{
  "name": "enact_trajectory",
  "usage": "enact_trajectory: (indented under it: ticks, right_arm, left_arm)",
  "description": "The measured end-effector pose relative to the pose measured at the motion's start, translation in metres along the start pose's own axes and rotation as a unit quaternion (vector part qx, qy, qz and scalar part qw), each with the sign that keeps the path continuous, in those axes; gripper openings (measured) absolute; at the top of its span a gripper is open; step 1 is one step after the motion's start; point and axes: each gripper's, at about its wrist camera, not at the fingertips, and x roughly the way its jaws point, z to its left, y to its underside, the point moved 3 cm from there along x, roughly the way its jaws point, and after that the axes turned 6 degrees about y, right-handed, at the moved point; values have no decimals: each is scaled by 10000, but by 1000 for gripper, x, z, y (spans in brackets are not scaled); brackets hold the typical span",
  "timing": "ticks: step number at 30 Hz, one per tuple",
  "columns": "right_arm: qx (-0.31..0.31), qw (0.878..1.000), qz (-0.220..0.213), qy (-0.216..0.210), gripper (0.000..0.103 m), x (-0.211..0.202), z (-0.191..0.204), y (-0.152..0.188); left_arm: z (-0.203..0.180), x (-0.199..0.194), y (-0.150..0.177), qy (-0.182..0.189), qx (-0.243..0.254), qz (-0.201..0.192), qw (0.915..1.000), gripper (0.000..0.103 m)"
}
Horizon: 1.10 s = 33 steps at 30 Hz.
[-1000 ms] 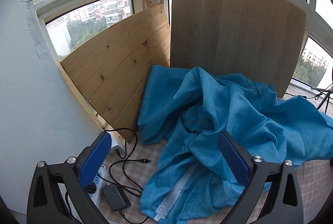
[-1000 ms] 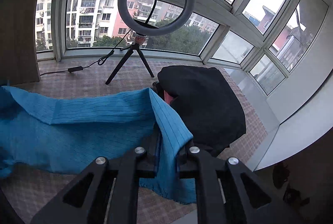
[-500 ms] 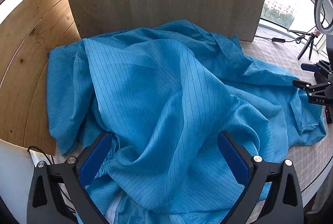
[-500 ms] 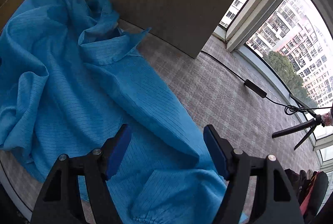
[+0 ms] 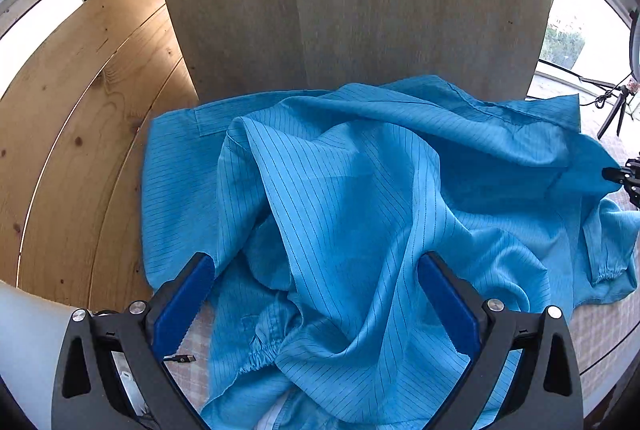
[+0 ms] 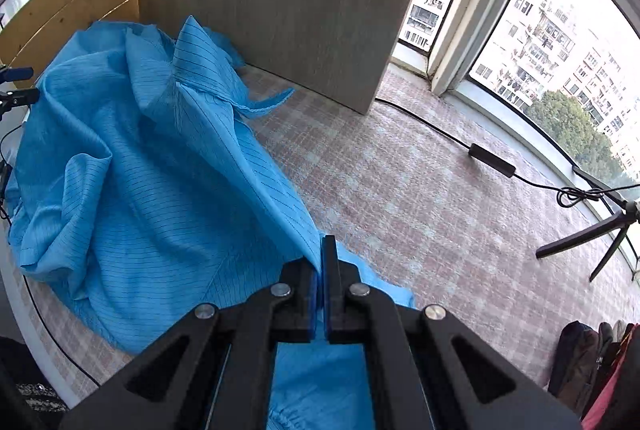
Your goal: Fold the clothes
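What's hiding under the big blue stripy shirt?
Around the crumpled blue pinstriped garment a pinkish checked table cover shows, so it lies on that. A black cable plug pokes out near its edge. Anything else underneath is covered by the fabric.

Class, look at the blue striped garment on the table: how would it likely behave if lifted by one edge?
The blue garment lies in deep soft folds, so it would probably hang limp. Where the right claw is shut on its edge, the cloth rises in a thin ridge, suggesting light fabric. Its smooth sheen hints it may slide easily over the checked table.
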Motion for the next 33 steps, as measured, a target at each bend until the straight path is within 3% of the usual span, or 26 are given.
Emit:
enact_trajectory:
  ticks: [3,6,10,12,14,17,19,20,21,23,25,28,32,33]
  right_arm:
    - [832,9965,15,95,1,-47,-66,50]
    - [1881,9811,423,132,1,-78,-120,129]
    - [2284,9573,1513,919,1,-70,-150,251]
    - [2446,9511,1659,901,1,-56,-156,275]
    - [2601,9445,1802,884,2,-42,-162,299]
    - [2381,9485,1801,1059,10,-51,-152,296]
    - [2213,9546,1618,1162,36,-69,-146,287]
    - [2146,9595,1438,1123,43,-83,-143,279]
    - [2077,9638,1252,1104,55,-92,-140,269]
    - [1931,9699,969,1123,58,-108,-139,249]
    - [1843,9754,671,1010,59,-119,-140,229]
    - [1503,9839,363,896,61,-102,-142,191]
    - [674,9948,371,670,61,-42,-124,149]
    - [323,9947,499,834,61,-26,-118,144]
  left_arm:
    - [-17,5,3,125,198,136,9996,102]
    - [-42,7,7,422,419,252,9979,102]
    - [-95,11,0,834,939,415,9912,102]
    - [-132,17,-3,1273,1169,619,9830,102]
    - [-168,25,3,1433,1512,754,9752,102]
    - [-217,38,13,1467,2053,888,9636,102]
    - [-251,46,20,1488,2410,976,9541,101]
    - [-260,51,24,1530,2489,1079,9503,88]
    - [-263,58,30,1601,2478,1236,9475,57]
    - [-259,65,39,1795,2279,1503,9451,21]
    - [-243,58,42,1972,2045,1451,9477,19]
    - [-213,33,45,1906,1834,1165,9573,12]
    - [-164,-1,50,1737,1371,917,9709,10]
    - [-152,-4,53,1620,1243,891,9749,10]
